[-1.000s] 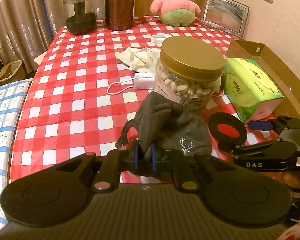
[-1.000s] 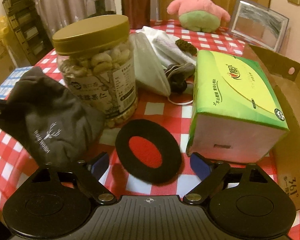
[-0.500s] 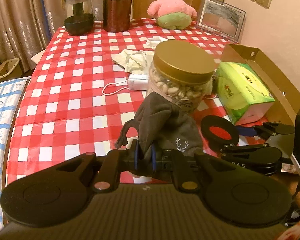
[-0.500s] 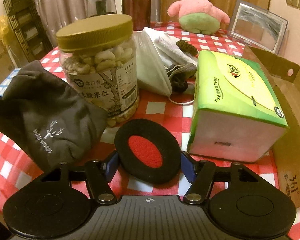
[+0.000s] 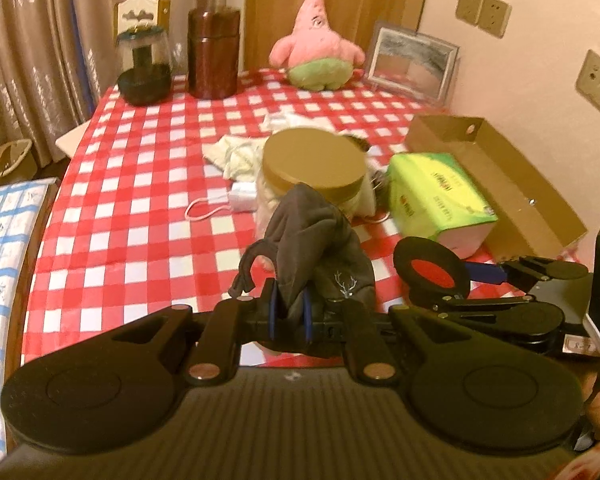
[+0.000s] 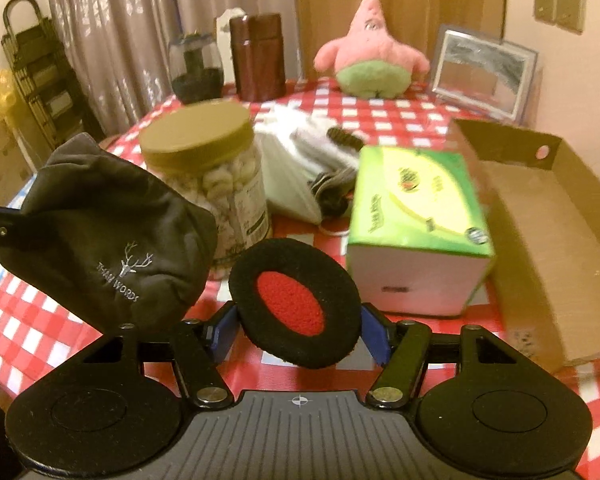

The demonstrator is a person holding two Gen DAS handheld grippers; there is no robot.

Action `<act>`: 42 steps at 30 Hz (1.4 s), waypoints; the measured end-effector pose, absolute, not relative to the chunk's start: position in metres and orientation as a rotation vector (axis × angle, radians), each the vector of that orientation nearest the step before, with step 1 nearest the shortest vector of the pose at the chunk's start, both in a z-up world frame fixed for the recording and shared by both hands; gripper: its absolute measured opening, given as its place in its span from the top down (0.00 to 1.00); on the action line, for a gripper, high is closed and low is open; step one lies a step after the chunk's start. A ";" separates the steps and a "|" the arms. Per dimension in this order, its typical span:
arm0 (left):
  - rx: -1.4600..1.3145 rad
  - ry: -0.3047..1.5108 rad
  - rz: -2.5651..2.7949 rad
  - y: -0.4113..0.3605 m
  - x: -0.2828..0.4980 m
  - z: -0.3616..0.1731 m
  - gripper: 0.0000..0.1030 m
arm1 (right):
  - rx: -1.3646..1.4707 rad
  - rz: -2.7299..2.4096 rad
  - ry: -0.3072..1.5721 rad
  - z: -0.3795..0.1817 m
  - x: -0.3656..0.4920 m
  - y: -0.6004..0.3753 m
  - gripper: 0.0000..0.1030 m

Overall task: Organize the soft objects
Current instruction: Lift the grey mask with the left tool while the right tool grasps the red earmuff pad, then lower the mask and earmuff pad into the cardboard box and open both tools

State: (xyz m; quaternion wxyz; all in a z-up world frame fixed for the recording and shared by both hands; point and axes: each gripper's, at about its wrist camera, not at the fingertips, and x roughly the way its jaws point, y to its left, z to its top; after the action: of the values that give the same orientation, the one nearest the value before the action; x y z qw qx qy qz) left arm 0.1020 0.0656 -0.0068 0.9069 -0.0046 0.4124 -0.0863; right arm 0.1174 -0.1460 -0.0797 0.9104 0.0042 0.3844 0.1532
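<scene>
The left claw [image 5: 289,316] pinches a soft, crumpled grey pouch [image 5: 316,256]. The right claw [image 6: 296,330], its jaws recently narrowed, clasps a round, fuzzy black-and-red earmuff pad [image 6: 294,304].

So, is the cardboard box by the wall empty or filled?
Empty, as far as visible: the cardboard box shows only its bare floor; its near corner is cropped.

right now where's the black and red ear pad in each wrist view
Left wrist: ear pad at right of centre, between the right gripper's fingers.
Right wrist: ear pad at bottom centre, just above the gripper body.
Shared landmark: gold-lidded nut jar.
</scene>
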 end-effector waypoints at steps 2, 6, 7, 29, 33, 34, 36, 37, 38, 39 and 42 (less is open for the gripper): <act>-0.010 0.836 -0.186 0.060 0.098 0.002 0.89 | 0.026 0.301 0.778 -0.070 0.111 -0.154 0.37; -0.016 0.803 -0.213 0.046 0.093 0.021 0.89 | 0.056 0.264 0.744 -0.048 0.101 -0.174 0.37; -0.018 0.794 -0.222 0.042 0.093 0.026 0.89 | 0.068 0.252 0.734 -0.043 0.100 -0.181 0.37; -0.011 0.719 -0.559 -0.164 0.182 0.050 0.89 | 0.179 -0.120 0.661 -0.001 0.105 -0.378 0.37; 0.000 0.756 -0.591 -0.196 0.201 0.029 0.89 | 0.185 -0.150 0.678 -0.014 0.108 -0.398 0.37; 0.002 0.763 -0.597 -0.201 0.205 0.024 0.89 | 0.189 -0.158 0.683 -0.018 0.110 -0.401 0.37; 0.008 0.781 -0.611 -0.213 0.212 0.015 0.88 | 0.196 -0.170 0.691 -0.023 0.110 -0.408 0.37; 0.007 0.789 -0.617 -0.217 0.215 0.011 0.85 | 0.201 -0.177 0.696 -0.026 0.110 -0.412 0.37; 0.006 0.798 -0.621 -0.222 0.219 0.006 0.77 | 0.204 -0.182 0.700 -0.028 0.111 -0.414 0.37; 0.002 0.803 -0.625 -0.224 0.222 0.002 0.72 | 0.206 -0.186 0.704 -0.030 0.110 -0.417 0.37; 0.010 0.815 -0.608 -0.230 0.231 -0.005 0.64 | 0.215 -0.191 0.718 -0.039 0.115 -0.422 0.37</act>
State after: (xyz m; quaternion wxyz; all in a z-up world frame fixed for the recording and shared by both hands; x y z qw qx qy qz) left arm 0.2310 -0.2304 -0.0050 0.8734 0.0049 0.3904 -0.2912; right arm 0.1149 -0.4217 -0.0387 0.9260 0.1051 0.3503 -0.0933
